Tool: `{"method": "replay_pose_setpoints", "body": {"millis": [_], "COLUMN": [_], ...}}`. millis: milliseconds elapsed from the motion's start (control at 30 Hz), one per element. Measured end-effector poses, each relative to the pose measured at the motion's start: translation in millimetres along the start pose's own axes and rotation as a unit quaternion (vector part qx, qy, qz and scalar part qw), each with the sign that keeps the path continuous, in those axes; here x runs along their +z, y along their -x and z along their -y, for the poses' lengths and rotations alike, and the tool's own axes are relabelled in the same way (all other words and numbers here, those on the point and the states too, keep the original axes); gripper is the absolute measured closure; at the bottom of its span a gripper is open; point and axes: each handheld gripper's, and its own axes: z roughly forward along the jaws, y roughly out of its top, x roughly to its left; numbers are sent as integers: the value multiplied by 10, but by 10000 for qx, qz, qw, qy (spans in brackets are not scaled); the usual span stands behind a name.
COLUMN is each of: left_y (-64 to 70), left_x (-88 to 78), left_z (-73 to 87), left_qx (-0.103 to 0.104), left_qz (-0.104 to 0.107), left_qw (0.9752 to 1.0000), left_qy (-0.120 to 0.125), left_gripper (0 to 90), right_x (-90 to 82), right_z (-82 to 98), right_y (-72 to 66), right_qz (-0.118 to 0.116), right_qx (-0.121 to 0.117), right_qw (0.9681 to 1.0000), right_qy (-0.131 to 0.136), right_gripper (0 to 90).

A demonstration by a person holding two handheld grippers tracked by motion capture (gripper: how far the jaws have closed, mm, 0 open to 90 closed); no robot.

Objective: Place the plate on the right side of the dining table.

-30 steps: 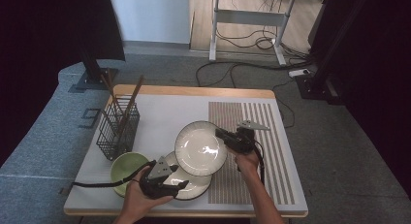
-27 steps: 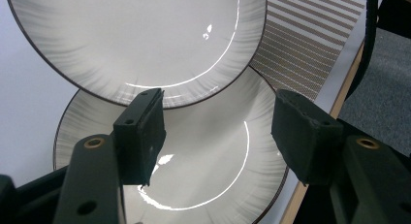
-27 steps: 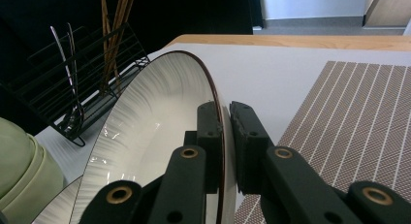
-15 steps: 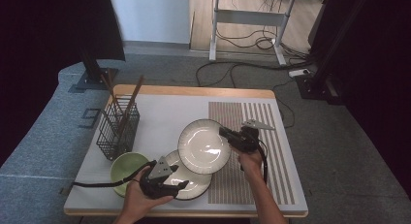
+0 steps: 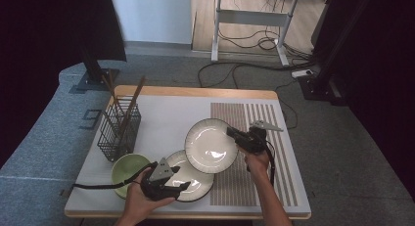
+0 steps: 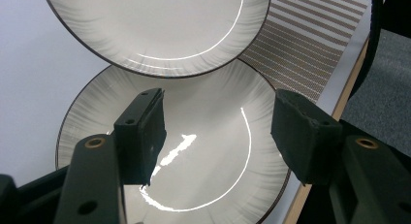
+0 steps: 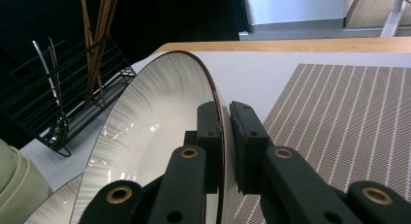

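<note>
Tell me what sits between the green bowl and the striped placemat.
In the high view, the lower plate lies flat between the green bowl and the striped placemat, with the left tool open above it.

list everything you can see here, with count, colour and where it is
plates: 2, white with dark rims; one gripped by its rim and tilted, one flat on the table near the front edge
bowl: 1, green, front left
wire basket: 1, black, left side, holding chopsticks
placemat: 1, brown striped, right side
table: 1, white top, wood edge
left gripper: 1, black, open over the flat plate
right gripper: 1, black, shut on the tilted plate's rim
</note>
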Motion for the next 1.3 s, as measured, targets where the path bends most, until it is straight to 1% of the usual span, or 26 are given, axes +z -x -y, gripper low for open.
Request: {"method": "replay_pose_setpoints", "body": {"millis": [300, 533, 800, 867, 1000, 1033, 1300], "left_y": [-1, -2, 1, 2, -3, -4, 0], "left_x": [2, 7, -2, -2, -11, -12, 14], "left_z": [2, 5, 5, 5, 2, 1, 8], "left_qx": [8, 29, 38, 39, 45, 43, 41], "left_qz": [-21, -40, -54, -36, -45, -46, -27], "left_qw": [10000, 10000, 10000, 10000, 10000, 10000, 10000], "left_qy": [-7, -16, 32, 33, 22, 22, -28], "left_gripper": [370, 373, 376, 378, 376, 376, 375], "right_x": [-59, -108, -167, -179, -201, -208, -249], "right_z": [-14, -5, -1, 1, 13, 17, 24], "right_y": [56, 145, 234, 252, 290, 303, 366], "right_qz": [80, 196, 289, 332, 490, 500, 551], "right_qx": [42, 149, 259, 280, 303, 306, 371], "right_qw": [9999, 9997, 9992, 9989, 9981, 9981, 9975], "right_qy": [72, 97, 138, 163, 196, 171, 229], "right_gripper": [836, 836, 836, 836, 836, 836, 836]}}
